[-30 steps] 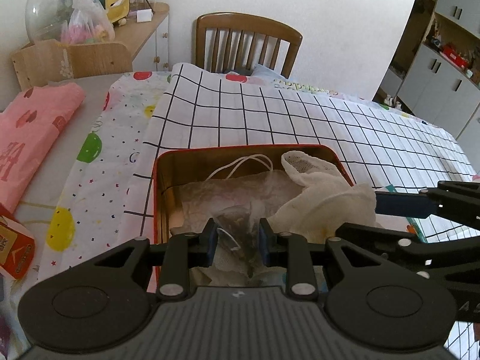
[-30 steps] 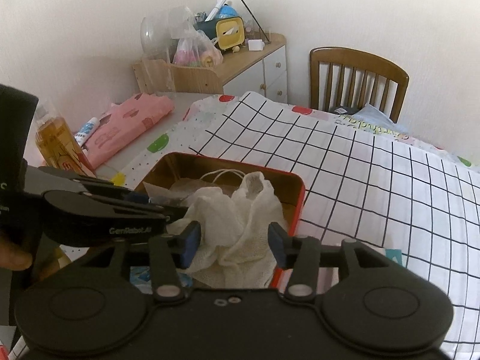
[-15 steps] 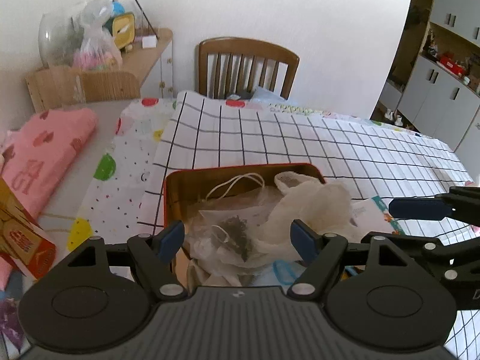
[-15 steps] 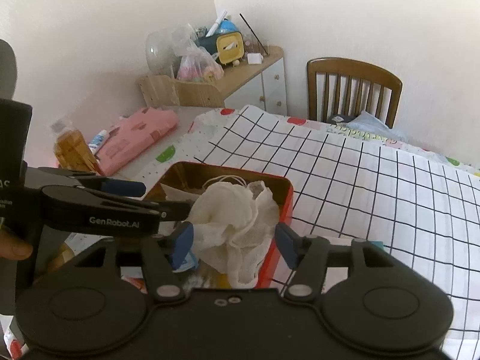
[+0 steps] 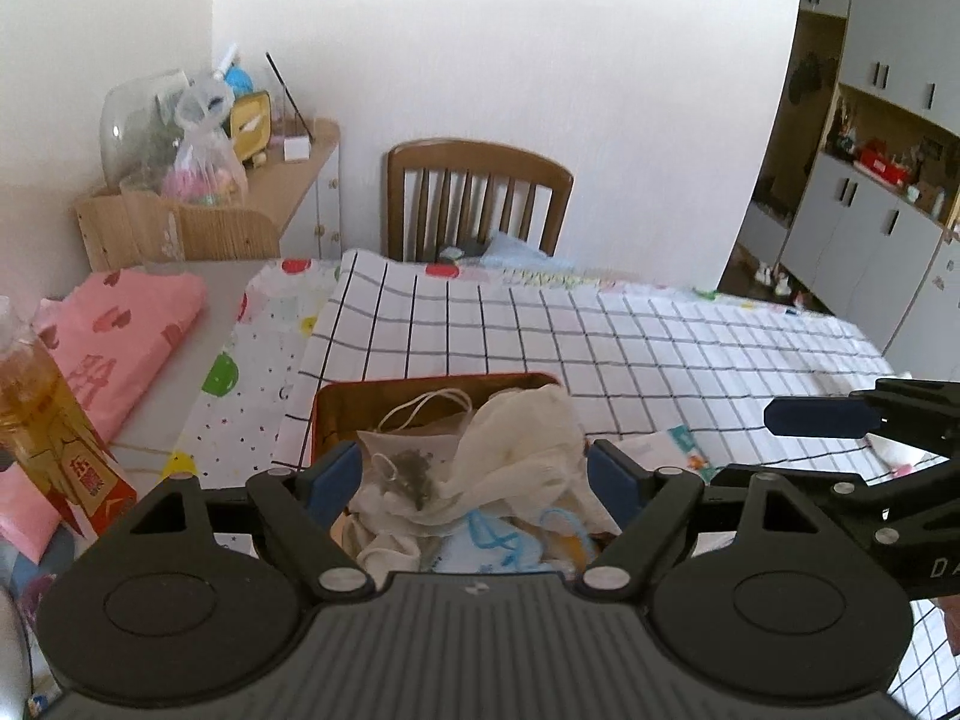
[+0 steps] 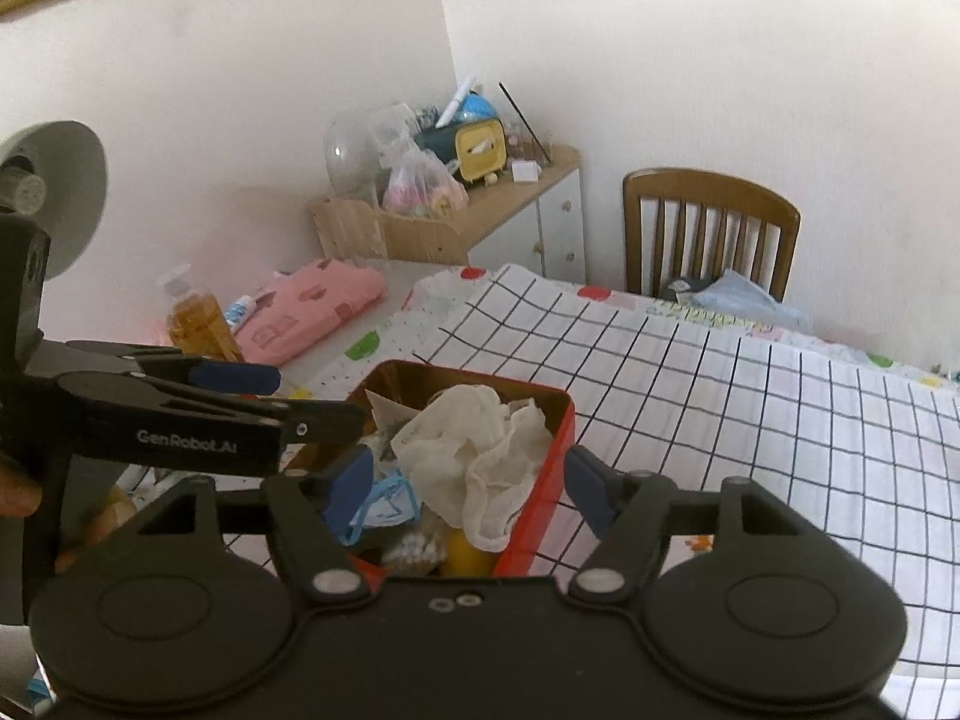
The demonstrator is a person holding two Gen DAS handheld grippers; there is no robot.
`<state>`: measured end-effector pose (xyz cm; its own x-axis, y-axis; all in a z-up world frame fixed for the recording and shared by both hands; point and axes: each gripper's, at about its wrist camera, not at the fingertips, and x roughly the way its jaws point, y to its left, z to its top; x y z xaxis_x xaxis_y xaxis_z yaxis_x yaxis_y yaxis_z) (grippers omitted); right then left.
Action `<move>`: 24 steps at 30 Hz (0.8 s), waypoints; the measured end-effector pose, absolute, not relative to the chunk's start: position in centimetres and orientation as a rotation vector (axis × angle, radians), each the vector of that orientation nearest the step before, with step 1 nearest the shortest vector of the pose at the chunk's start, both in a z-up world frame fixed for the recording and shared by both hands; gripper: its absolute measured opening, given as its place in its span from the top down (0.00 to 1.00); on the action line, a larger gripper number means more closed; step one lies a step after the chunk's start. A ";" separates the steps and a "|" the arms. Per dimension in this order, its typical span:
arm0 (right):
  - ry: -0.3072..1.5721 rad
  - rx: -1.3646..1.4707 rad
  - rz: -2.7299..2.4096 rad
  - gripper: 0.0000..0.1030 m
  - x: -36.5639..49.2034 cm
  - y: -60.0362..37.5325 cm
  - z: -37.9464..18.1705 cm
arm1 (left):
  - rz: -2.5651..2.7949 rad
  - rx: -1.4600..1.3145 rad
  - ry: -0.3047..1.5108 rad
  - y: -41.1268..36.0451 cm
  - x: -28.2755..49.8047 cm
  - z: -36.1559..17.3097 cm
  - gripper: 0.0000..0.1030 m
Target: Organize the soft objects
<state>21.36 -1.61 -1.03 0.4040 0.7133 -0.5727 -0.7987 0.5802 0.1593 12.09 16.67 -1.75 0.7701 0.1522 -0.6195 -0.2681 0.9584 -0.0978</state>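
Note:
A red tin (image 5: 420,381) on the checked tablecloth holds a crumpled white cloth (image 5: 516,444), a clear pouch of dried herbs (image 5: 408,468) and a blue-printed soft item (image 5: 498,546). My left gripper (image 5: 471,474) hovers above the tin's near end. Its jaws are opening wide and nothing is pressed between them. In the right wrist view my right gripper (image 6: 468,489) hangs over the same tin (image 6: 540,492), and its jaws are also opening. The white cloth (image 6: 474,444) lies below it, untouched. The left gripper's fingers (image 6: 234,378) reach in from the left.
A checked cloth (image 5: 600,348) covers the table. At the left lie a folded pink cloth (image 5: 120,336) and a bottle of amber liquid (image 5: 30,408). A wooden chair (image 5: 477,198) stands behind the table, with a cluttered side cabinet (image 5: 288,180) beside it.
Both grippers have opened and pulled back and up from the tin. The left let go of the clear pouch and the right let go of the white cloth. Both items stay in the tin.

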 end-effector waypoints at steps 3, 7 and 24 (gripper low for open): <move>0.628 -0.141 0.972 0.26 20.9 -2.9 -0.4 | 0.238 -0.174 0.641 15.6 11.4 -1.1 0.20; 0.610 -0.133 0.988 0.21 20.4 -4.6 0.4 | 0.245 -0.174 0.627 14.1 10.7 -0.4 0.20; 0.551 -0.050 0.963 0.00 19.3 -12.5 2.1 | 0.260 -0.150 0.536 7.8 8.4 2.3 0.01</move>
<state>19.28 -12.54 2.05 0.4453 0.7643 -0.4664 -0.7890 0.5813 0.1992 8.41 7.84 2.33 0.8282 0.2047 -0.5218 -0.2828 0.9563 -0.0737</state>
